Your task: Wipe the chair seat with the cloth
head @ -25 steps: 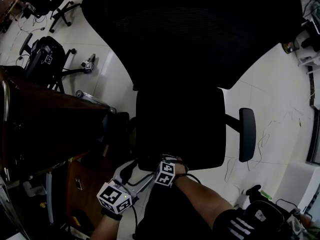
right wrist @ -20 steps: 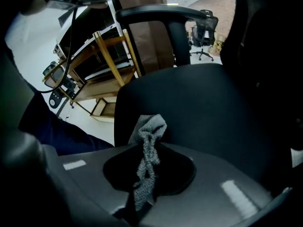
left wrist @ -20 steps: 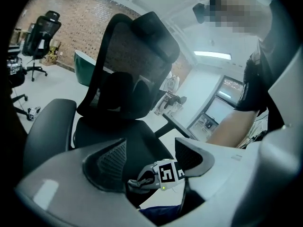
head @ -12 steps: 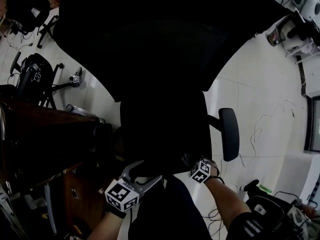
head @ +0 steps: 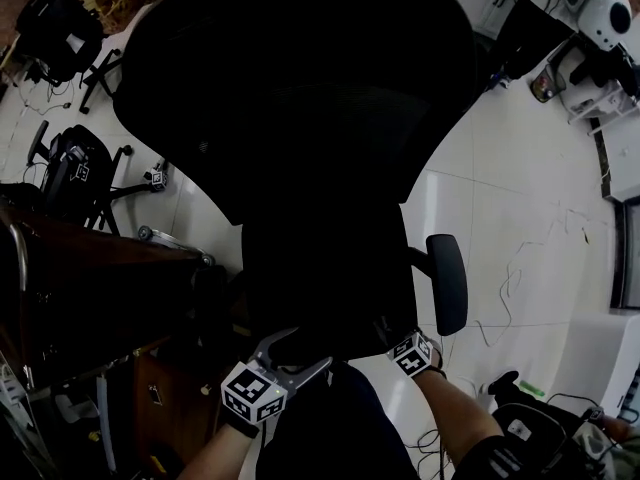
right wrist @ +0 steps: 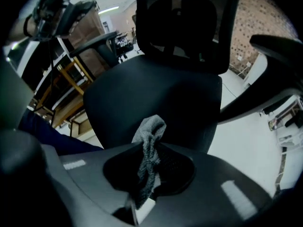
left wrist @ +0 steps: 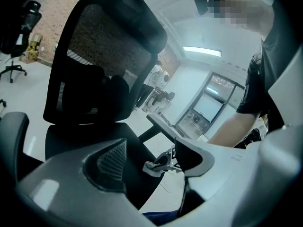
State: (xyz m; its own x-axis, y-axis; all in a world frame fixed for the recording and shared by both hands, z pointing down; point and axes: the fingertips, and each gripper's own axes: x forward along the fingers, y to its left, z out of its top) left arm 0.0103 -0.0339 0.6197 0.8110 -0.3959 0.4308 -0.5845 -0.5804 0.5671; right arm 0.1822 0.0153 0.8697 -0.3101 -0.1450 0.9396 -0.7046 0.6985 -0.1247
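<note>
The right gripper (right wrist: 152, 148) is clamped on the grey cloth (right wrist: 149, 129), whose free end pokes out just at the front edge of the chair seat (right wrist: 156, 96), apparently poised to wipe it; the left gripper (left wrist: 150, 148), jaws apart and empty, hovers off the seat's front-left corner, probably so as not to obstruct the stroke.

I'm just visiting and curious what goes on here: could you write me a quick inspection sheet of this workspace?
Surface: black chair seat, bare.
Job's things: grey cloth, bunched, near the seat's front edge; contact unclear.
Clutter: nothing seen on the seat.
Grippers: right gripper shut on the cloth; left gripper open, empty.
Cables: loose cable on the floor.
Surroundings: white tiled floor, wooden desk, other office chairs.
</note>
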